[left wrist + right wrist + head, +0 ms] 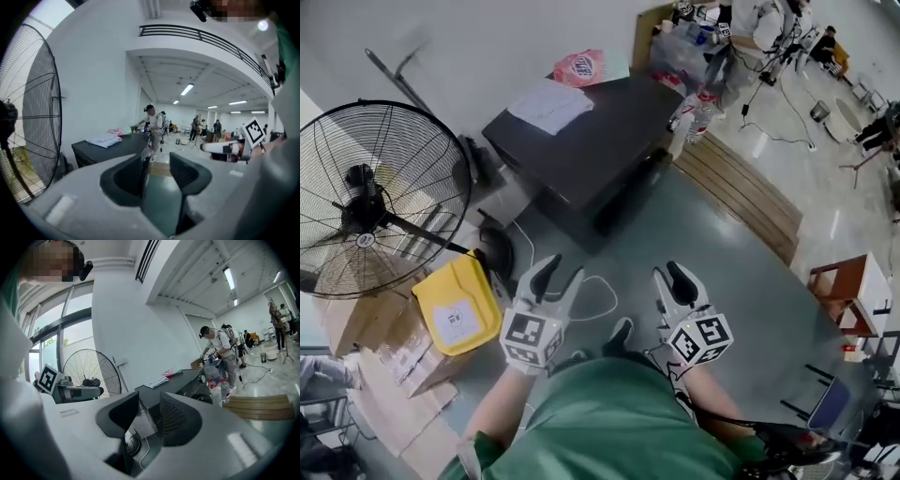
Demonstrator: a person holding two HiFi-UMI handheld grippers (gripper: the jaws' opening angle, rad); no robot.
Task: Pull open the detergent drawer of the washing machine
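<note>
The washing machine is a dark box on the floor ahead of me, with a white cloth on its top. It also shows in the left gripper view and the right gripper view, where a knob marks its front panel. I cannot make out the detergent drawer. My left gripper is open and holds nothing. My right gripper stands open more narrowly, with an empty gap between its fingers. Both hover over the floor, well short of the machine.
A big black floor fan stands at the left, with a yellow box and cardboard boxes below it. Water bottles and a wooden pallet lie right of the machine. A white cable trails on the floor. People work in the far background.
</note>
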